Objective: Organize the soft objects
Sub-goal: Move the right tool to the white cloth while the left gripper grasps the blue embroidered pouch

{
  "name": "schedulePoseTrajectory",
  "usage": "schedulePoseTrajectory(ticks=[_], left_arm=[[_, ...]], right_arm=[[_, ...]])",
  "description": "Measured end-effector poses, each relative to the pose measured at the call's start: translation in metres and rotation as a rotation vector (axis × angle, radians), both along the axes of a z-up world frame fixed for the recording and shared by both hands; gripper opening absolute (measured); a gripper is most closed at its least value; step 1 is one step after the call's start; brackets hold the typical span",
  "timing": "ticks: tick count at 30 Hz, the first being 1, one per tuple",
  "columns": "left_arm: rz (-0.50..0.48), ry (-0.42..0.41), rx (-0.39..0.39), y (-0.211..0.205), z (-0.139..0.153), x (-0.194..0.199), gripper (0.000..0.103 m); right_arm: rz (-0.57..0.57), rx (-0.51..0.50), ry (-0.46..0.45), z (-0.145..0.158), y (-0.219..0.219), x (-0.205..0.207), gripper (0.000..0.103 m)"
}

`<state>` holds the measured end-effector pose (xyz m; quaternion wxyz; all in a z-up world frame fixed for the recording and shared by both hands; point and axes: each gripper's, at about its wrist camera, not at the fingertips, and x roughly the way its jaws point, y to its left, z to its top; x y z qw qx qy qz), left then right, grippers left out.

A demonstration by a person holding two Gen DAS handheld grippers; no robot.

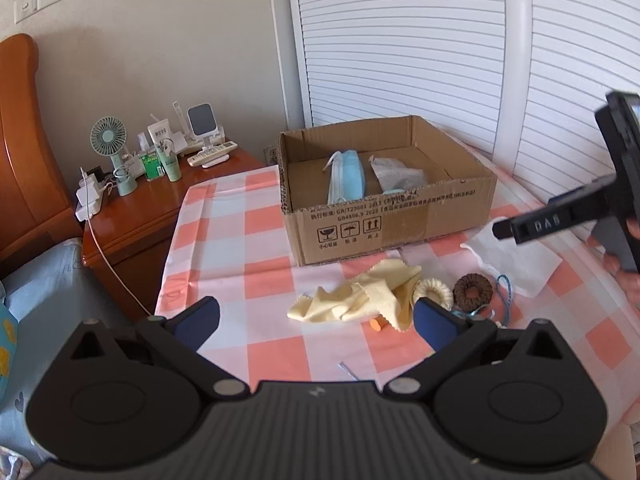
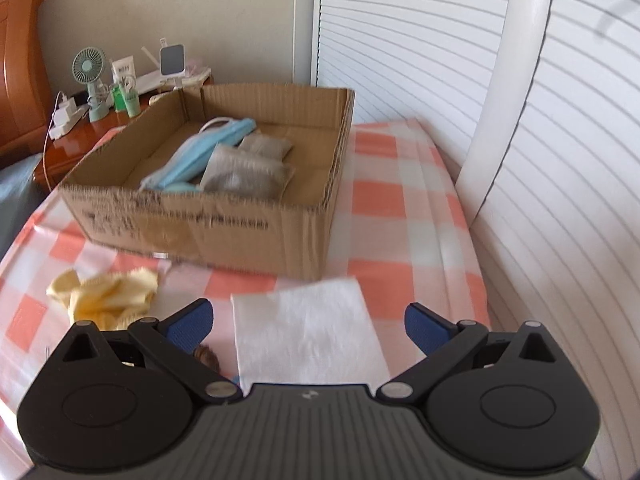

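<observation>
In the left wrist view, the left gripper is hanging wide open and empty over the yellow cloth lying before the cardboard box. In the blurred right wrist view, the right gripper is gaping fully, apparently above the white cloth, gripping nothing.

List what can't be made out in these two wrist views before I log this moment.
- Cardboard box print: smeared by motion blur in the right wrist view.
- Brown ring: mostly hidden behind the right gripper finger, right wrist view.
- Orange bit beside the yellow cloth: too small to identify, left wrist view.
- Grey packets in the box: contents unreadable in both views.
</observation>
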<state>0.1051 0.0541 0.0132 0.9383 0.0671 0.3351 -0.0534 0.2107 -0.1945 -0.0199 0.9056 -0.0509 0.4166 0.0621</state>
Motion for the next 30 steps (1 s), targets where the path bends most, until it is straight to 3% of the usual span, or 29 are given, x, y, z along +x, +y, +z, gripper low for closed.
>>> schedulePoseTrajectory(ticks=[14,23,30], left_arm=[[-0.016,0.055,-0.010,-0.006,-0.015,0.010,0.102],[-0.064,0.085,-0.010,-0.011,-0.024,0.018,0.102],[-0.146,0.134,-0.006,-0.018,-0.041,0.019,0.102]], right_arm=[[0.068,-0.216,0.021,-0.046,0.028,0.023,0.103],[0.015,-0.044,0.082,-0.049,-0.019,0.025,0.103],[0.019,-0.024,0.119,-0.048,-0.034,0.016,0.103]])
